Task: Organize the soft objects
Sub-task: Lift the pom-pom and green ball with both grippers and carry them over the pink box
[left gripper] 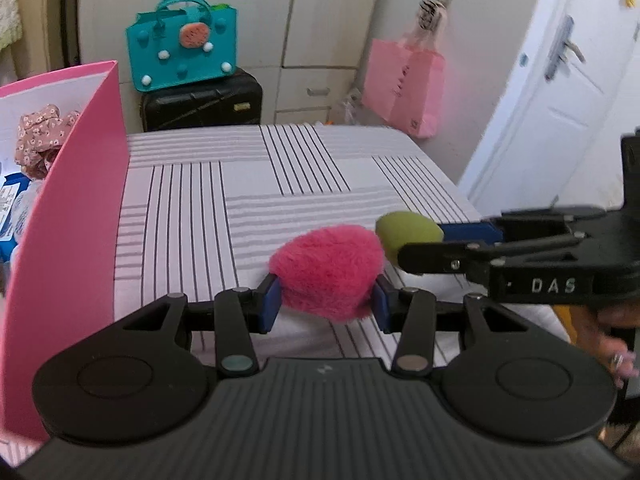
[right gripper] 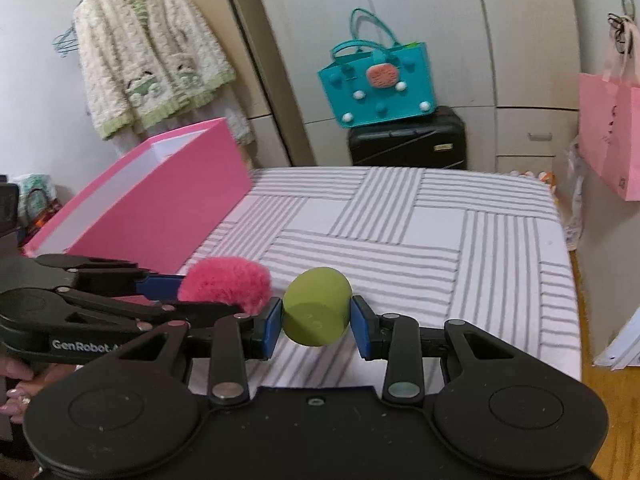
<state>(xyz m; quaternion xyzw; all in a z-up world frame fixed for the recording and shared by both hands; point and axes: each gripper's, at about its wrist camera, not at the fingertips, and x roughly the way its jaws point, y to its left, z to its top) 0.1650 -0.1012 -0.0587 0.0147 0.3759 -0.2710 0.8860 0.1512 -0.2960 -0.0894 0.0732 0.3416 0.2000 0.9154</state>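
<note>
My left gripper (left gripper: 325,300) is shut on a fluffy pink pom-pom (left gripper: 326,272) and holds it above the striped bed (left gripper: 240,184). My right gripper (right gripper: 317,325) is shut on a green sponge ball (right gripper: 316,306), also above the bed. The two grippers are side by side: the green ball (left gripper: 408,234) and the right gripper (left gripper: 424,246) show to the right in the left wrist view, and the pom-pom (right gripper: 226,284) and the left gripper (right gripper: 180,292) show to the left in the right wrist view. An open pink box (right gripper: 160,208) stands on the bed to the left.
The pink box (left gripper: 68,216) holds a floral cloth (left gripper: 40,140) and blue packets. Beyond the bed stand a black suitcase (right gripper: 408,140) with a teal bag (right gripper: 378,84) on it, white cabinets and a hanging pink paper bag (right gripper: 608,132). A fuzzy cardigan (right gripper: 148,48) hangs at left.
</note>
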